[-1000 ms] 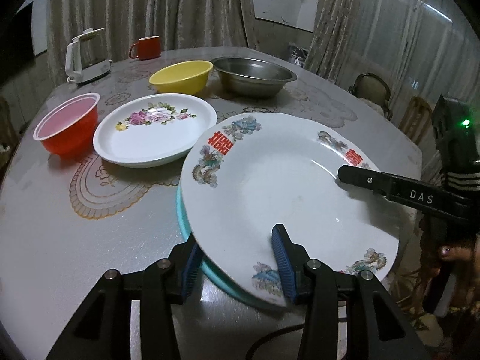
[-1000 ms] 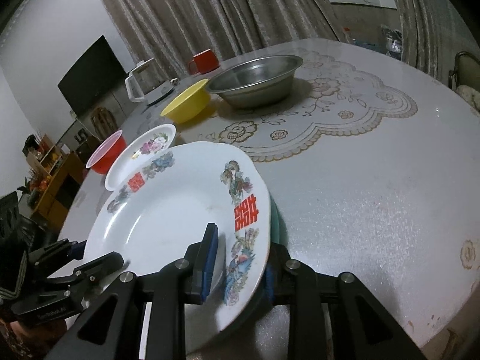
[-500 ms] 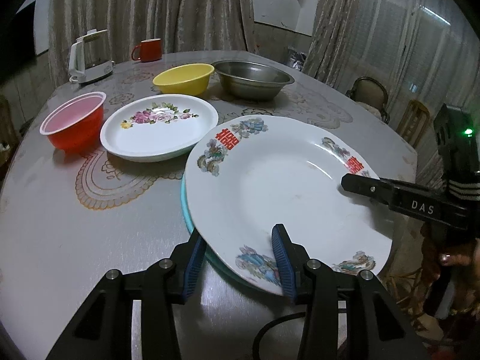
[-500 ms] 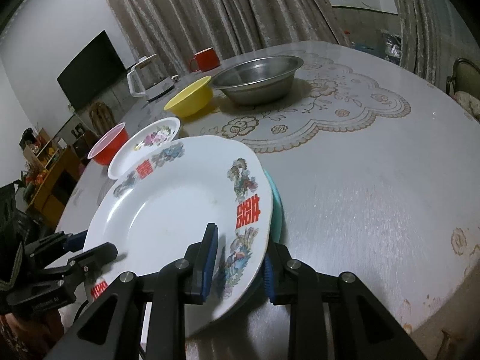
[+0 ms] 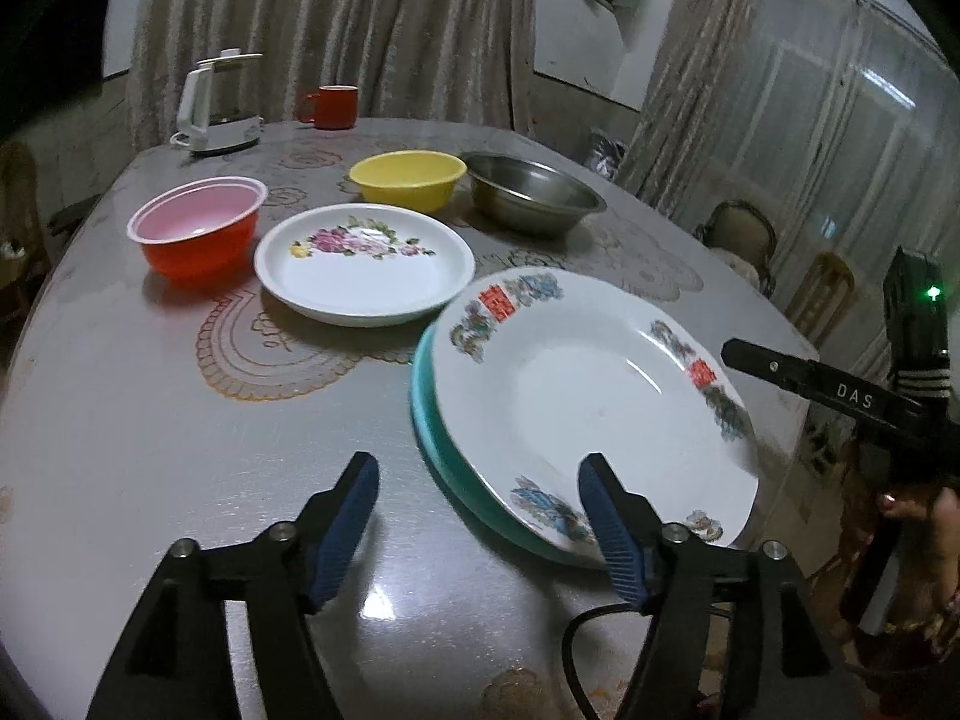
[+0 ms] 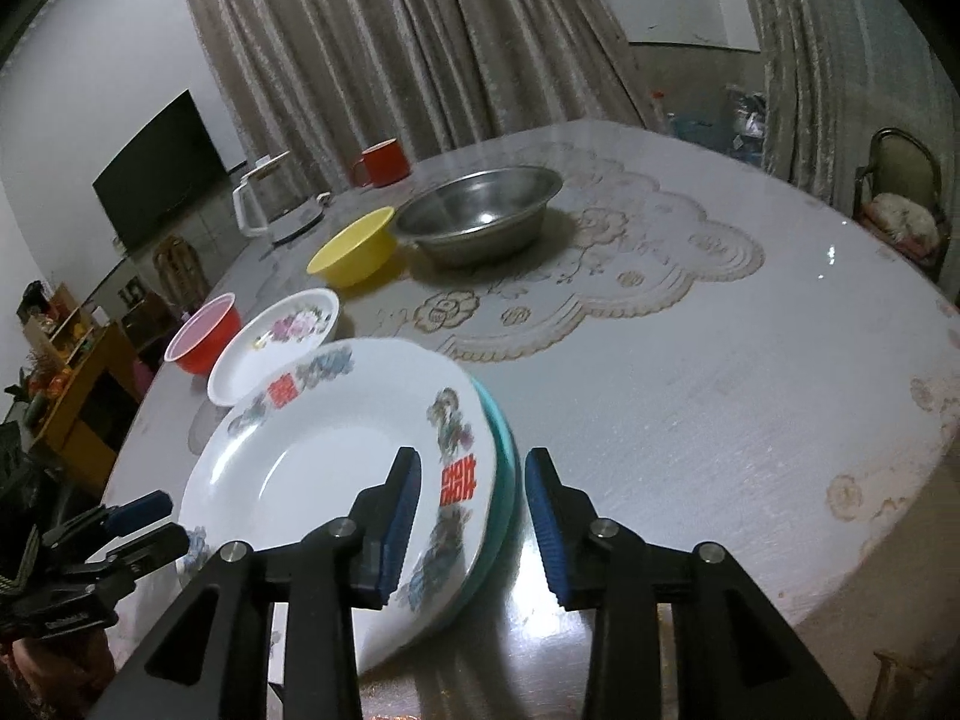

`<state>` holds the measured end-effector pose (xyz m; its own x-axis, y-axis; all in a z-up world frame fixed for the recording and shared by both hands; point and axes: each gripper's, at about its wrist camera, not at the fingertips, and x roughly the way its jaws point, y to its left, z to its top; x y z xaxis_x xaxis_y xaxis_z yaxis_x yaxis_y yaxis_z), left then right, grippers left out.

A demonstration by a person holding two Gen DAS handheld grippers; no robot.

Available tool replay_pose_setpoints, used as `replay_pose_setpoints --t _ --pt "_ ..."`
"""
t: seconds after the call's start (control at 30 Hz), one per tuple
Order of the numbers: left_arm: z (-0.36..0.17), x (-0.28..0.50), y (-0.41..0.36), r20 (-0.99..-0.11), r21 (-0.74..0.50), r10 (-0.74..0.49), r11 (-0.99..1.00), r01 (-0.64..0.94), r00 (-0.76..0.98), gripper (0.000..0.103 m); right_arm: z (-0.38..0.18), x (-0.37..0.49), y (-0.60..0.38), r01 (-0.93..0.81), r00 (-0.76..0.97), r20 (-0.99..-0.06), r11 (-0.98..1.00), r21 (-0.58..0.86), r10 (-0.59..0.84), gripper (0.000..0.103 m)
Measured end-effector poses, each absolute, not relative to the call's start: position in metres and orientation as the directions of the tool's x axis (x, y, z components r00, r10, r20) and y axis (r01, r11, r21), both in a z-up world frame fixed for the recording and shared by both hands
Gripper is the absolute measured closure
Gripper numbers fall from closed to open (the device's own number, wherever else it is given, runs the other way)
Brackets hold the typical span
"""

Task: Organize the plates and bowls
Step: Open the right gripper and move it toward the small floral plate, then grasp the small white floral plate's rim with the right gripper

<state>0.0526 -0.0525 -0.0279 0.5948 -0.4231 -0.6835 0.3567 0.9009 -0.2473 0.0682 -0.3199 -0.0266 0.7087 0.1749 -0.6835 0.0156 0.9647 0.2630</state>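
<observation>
A large white plate [image 5: 576,396] with red characters and dragon motifs lies on a teal plate [image 5: 429,438] at the table's near edge. My left gripper [image 5: 478,465] straddles its near rim with jaws opening, and the blue pads stand clear of the rim. In the right wrist view the same white plate [image 6: 336,444] and teal plate [image 6: 507,468] sit between the fingers of my right gripper [image 6: 473,457]. Its jaws are opening too, with gaps on both sides. Behind stand a flowered plate [image 5: 360,264], a red bowl [image 5: 198,234], a yellow bowl [image 5: 408,180] and a steel basin [image 5: 534,192].
A white kettle [image 5: 216,108] and a red mug [image 5: 333,105] stand at the table's far side. Chairs [image 5: 744,234] are beyond the right edge. A person's hand [image 5: 900,504] holds the right gripper. The round table [image 5: 150,420] has a lace-patterned cover.
Both grippers have let go of the white plate and drawn back a little, jaws wider. The plate, tilted before, now lies flat on the teal plate.
</observation>
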Motion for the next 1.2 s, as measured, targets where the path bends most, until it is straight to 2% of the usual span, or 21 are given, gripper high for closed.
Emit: replay_pose_setpoints --t 0.13,0.4,0.53,0.77,1.1,1.2 --pt "-0.022 0.056 -0.037 -0.658 -0.293 -0.433 0.901 0.32 0.616 0.02 -0.022 0.073 -0.314 -0.003 0.698 -0.683 0.954 0.299 0.215 0.067" --pt "-0.016 0.081 -0.004 -0.65 -0.38 -0.413 0.904 0.197 0.638 0.018 -0.005 0.101 -0.277 -0.132 0.663 -0.694 0.956 0.261 0.281 0.067" --pt "-0.018 0.097 0.009 -0.662 -0.405 -0.382 0.906 0.121 0.645 0.011 0.001 0.119 -0.261 -0.169 0.65 -0.707 0.961 0.219 0.276 0.065" --pt "-0.025 0.126 0.015 -0.665 -0.431 -0.385 0.897 0.092 0.64 0.017 -0.006 0.162 -0.247 -0.187 0.576 -0.754 0.949 0.254 0.315 0.065" --pt "-0.032 0.162 0.011 -0.672 -0.438 -0.388 0.895 0.083 0.631 0.018 -0.024 0.229 -0.227 -0.194 0.491 -0.787 0.927 0.32 0.374 0.065" --pt "-0.039 0.171 0.007 -0.684 -0.436 -0.391 0.896 0.086 0.616 0.027 -0.032 0.244 -0.222 -0.184 0.461 -0.806 0.928 0.323 0.372 0.065"
